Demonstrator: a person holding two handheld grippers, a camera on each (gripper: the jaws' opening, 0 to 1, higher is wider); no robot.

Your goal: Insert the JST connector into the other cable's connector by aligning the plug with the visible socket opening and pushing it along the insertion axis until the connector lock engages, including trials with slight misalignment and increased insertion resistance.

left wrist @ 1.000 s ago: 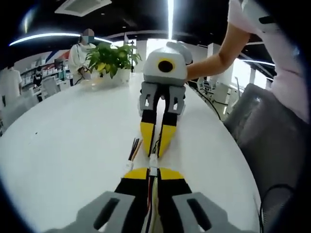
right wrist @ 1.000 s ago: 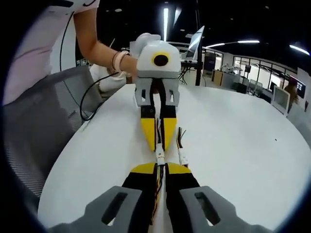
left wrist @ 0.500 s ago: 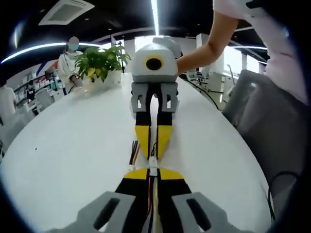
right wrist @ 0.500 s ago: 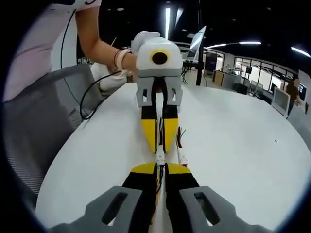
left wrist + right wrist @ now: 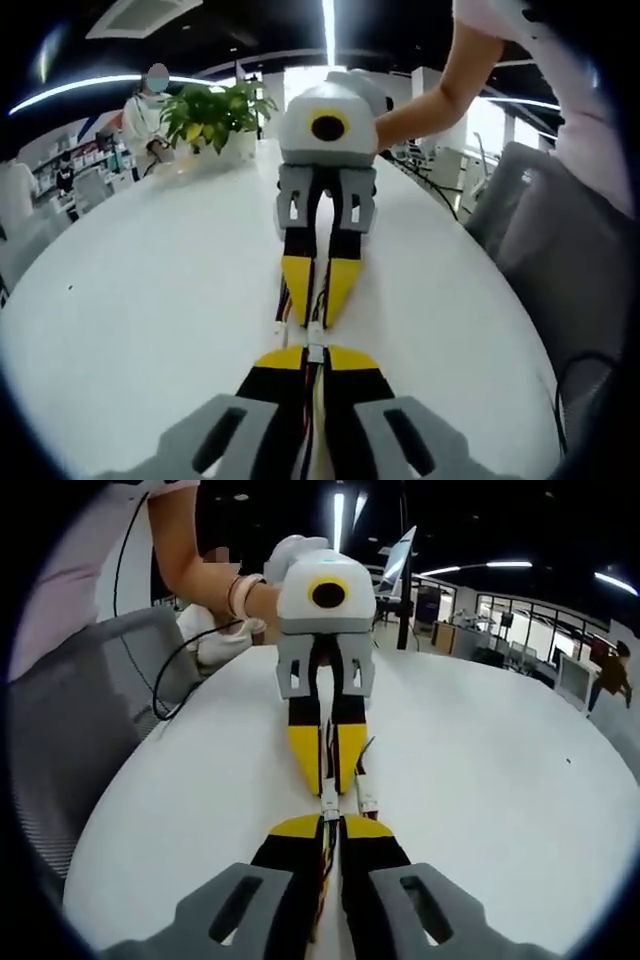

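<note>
My left gripper is shut on a thin multi-wire cable that runs back between its yellow-tipped jaws. Facing it tip to tip, my right gripper is shut on the other cable. The small white JST connectors meet in the short gap between the two pairs of tips, just above the table. In the right gripper view the same holds: the right gripper is low, the left gripper opposite, and the white connectors between them. I cannot tell whether the lock has caught.
A loose spare cable with a white plug lies on the white round table beside the tips. A potted plant stands at the far edge. A grey chair flanks the table. The person's forearm reaches in.
Both views have shifted a little with the hands. The grippers stay tip to tip, each still shut on its cable, and the connectors stay together between them.
</note>
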